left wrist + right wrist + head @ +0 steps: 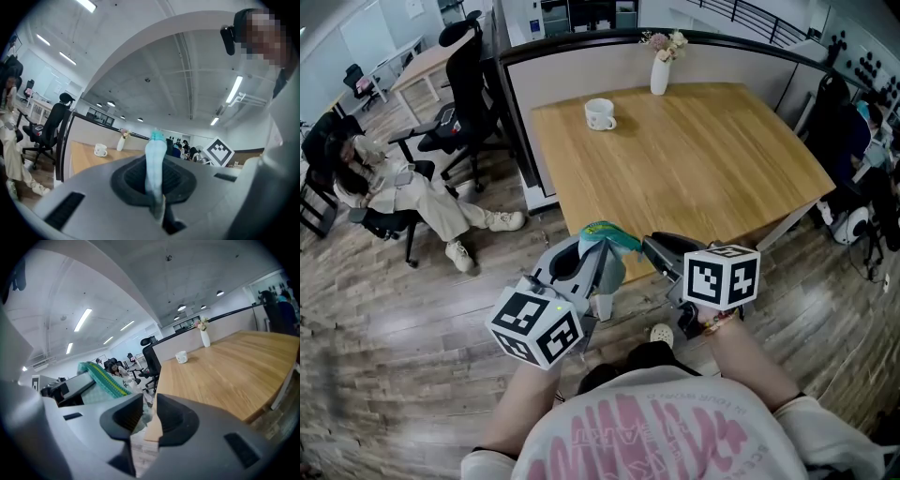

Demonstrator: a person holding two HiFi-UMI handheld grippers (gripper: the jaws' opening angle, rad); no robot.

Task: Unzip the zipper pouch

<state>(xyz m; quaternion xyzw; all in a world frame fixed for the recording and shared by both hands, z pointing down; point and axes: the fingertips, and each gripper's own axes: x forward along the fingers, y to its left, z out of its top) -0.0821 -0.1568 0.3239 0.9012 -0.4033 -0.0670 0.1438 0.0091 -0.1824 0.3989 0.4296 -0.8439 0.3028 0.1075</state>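
In the head view, a teal zipper pouch [606,236] hangs in the air in front of the table's near edge. My left gripper [600,255] is shut on it. In the left gripper view the pouch [155,161] stands up as a narrow pale-teal strip, pinched between the pads of the left gripper [157,190]. My right gripper [659,250] is close on the pouch's right side. In the right gripper view the jaws of the right gripper [149,413] stand apart with a narrow gap. The pouch [101,379] lies to their left, and a pale edge of it reaches into the gap.
A wooden table [703,169] lies ahead with a white mug [600,113] and a white vase of flowers [660,67] at its far side. Behind it is a partition. Black office chairs [464,89] and a seated person [389,192] are on the left. Wood floor lies below.
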